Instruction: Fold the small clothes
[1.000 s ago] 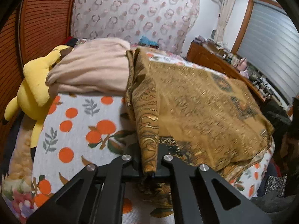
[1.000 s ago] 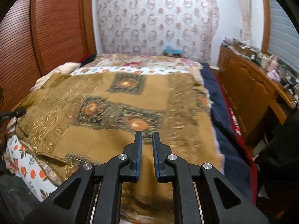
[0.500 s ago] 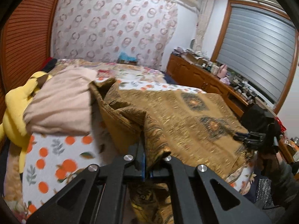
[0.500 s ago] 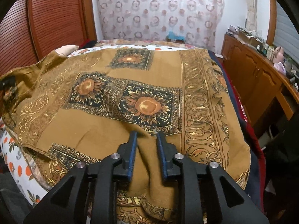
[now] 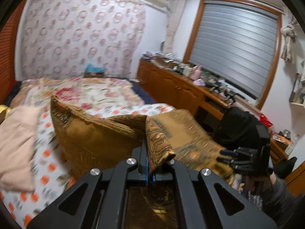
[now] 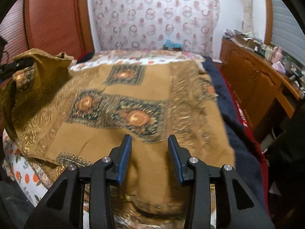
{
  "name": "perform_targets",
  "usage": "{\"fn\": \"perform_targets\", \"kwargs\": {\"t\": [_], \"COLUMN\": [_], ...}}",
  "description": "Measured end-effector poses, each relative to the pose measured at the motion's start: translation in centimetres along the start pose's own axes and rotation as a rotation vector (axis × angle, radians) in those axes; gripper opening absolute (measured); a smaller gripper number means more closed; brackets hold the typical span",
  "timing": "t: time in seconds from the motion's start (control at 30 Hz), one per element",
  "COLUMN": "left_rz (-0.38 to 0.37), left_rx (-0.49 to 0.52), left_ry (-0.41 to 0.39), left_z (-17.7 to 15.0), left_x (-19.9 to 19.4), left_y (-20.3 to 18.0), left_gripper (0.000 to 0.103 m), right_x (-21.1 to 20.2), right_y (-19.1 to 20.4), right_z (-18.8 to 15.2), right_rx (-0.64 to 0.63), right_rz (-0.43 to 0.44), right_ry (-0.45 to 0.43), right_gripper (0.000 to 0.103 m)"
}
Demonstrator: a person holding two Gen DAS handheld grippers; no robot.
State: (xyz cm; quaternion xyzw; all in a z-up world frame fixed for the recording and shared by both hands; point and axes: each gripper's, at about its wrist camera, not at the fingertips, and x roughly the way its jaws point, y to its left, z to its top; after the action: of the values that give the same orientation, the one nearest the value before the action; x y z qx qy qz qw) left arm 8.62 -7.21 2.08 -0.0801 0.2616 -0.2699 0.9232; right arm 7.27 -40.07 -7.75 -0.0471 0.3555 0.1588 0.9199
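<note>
A big brown scarf with gold swirls and dark flower squares, spread flat over the bed. Orange-dot sheet poking out from under the scarf on the left side. Pink folded blanket lying on that sheet, just left of the scarf.

Left gripper: pressed tight together, pinching one corner of the scarf. Corner lifted up off the bed, with cloth hanging down in a floppy fold. Seen from the right wrist too, as a raised brown bunch at the far left edge of the scarf.

Right gripper: blue pads spread apart and opening wider. Hanging over the near edge of the scarf. Cloth seen in the gap between the pads, but nothing squeezed. Hard to tell if the tips touch the cloth.

Wooden dresser with lots of small stuff on top, standing to the right of the bed. Gray window blind behind the dresser. Flowery curtain on the wall past the far end of the bed.
</note>
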Motion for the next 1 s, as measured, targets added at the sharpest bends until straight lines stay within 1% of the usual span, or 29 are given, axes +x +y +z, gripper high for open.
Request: {"fn": "perform_targets", "kwargs": {"t": [0.07,0.1,0.2,0.3,0.33,0.4,0.43,0.47,0.5,0.53,0.57,0.63,0.8,1.0], "left_rz": [-0.032,-0.059,-0.107,-0.143,-0.147,-0.150,-0.152,-0.145,-0.124,-0.105,-0.092,-0.074,0.000,0.088], "left_rx": [0.018,0.032,0.079,0.100,0.106,0.125,0.135,0.145,0.150,0.151,0.149,0.139,0.115,0.109], "left_ry": [-0.008,-0.013,-0.023,-0.017,-0.003,0.072,0.100,0.118,0.123,0.127,0.136,0.161,0.180,0.219], "left_z": [1.5,2.6,4.6,6.2,6.3,6.1,5.9,5.4,5.0,4.5,4.2,3.5,1.8,-1.1], "left_x": [0.9,1.5,2.6,3.7,4.1,5.5,6.0,6.4,6.5,6.6,6.6,6.7,6.0,5.2], "left_y": [-1.6,-2.7,-5.9,-8.3,-8.7,-9.2,-9.4,-9.2,-8.8,-8.6,-8.2,-7.3,-4.7,-1.9], "left_gripper": [0.000,0.000,0.000,0.000,0.000,0.002,0.007,0.017,0.024,0.037,0.041,0.042,0.043,0.044], "right_x": [-0.8,-1.1,-2.0,-2.6,-2.8,-3.0,-3.0,-3.1,-3.1,-3.1,-3.0,-2.9,-2.5,-1.3], "right_y": [-0.9,-1.2,-2.4,-3.5,-3.9,-4.4,-4.6,-4.8,-4.9,-5.0,-5.0,-5.0,-4.6,-3.6], "right_z": [0.1,0.2,0.3,0.3,0.3,0.3,0.3,0.3,0.3,0.4,0.4,0.4,0.9,3.3], "right_rx": [0.016,0.022,0.043,0.068,0.079,0.095,0.100,0.104,0.105,0.104,0.103,0.104,0.093,0.042], "right_rz": [-0.017,-0.023,-0.043,-0.052,-0.053,-0.055,-0.055,-0.053,-0.054,-0.057,-0.058,-0.059,-0.053,-0.045], "right_ry": [-0.015,-0.020,-0.037,-0.050,-0.054,-0.058,-0.060,-0.061,-0.061,-0.062,-0.062,-0.063,-0.064,-0.069], "right_gripper": [0.039,0.039,0.039,0.039,0.039,0.039,0.039,0.039,0.039,0.039,0.039,0.039,0.039,0.039]}}
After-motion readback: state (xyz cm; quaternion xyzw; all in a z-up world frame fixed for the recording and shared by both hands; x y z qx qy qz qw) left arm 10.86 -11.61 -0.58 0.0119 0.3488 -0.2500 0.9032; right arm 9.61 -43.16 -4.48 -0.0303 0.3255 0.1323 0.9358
